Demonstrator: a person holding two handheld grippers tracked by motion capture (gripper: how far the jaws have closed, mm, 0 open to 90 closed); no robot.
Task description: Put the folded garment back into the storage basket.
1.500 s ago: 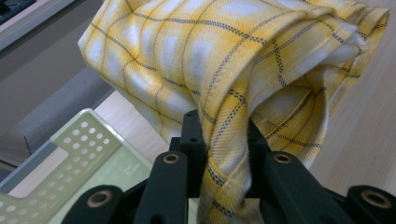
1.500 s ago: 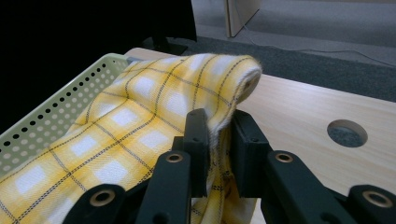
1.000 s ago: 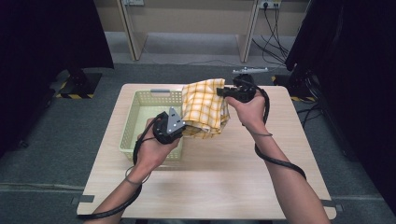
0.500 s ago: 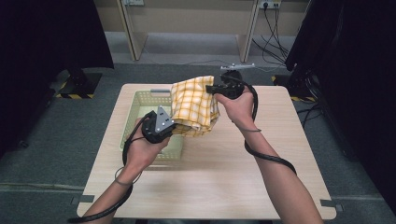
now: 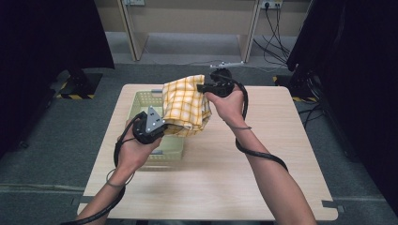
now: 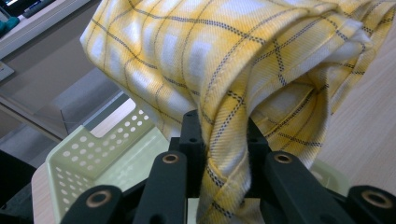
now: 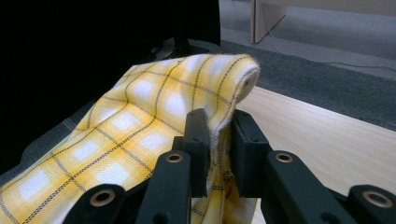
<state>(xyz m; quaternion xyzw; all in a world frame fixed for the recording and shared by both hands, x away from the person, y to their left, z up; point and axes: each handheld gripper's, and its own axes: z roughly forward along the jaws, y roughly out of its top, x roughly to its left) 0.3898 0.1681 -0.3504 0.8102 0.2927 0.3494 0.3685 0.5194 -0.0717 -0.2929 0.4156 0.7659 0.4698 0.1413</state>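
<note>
You have the yellow checked cloth (image 5: 185, 105) lifted clear of the desk (image 5: 244, 173) and held up between your two hands, above the right end of the pale green basket (image 5: 141, 101) and the desk just beside it. Your left gripper (image 5: 165, 125) is clamped on the cloth's lower edge, on the side nearer you; in the left gripper view a bunched fold of the cloth (image 6: 261, 70) runs down between the two black jaws, which are drawn in narrow and pinch it tight. Your right gripper (image 5: 201, 87) is clamped on the upper far corner; in the right gripper view a rolled hem of the cloth (image 7: 140, 135) sits squeezed between the jaws, with the rest draping away to the left of that view. So both grippers are closed on the cloth, one at each end, and it hangs loosely folded between them, sagging in the middle. The basket (image 6: 93, 154) stands on the left half of the desk with its perforated wall showing beneath the cloth in the left gripper view. Your right hand (image 5: 230, 105) is farther from you than your left hand (image 5: 133, 152), so the cloth slants from high at the far side to low at the near side
</note>
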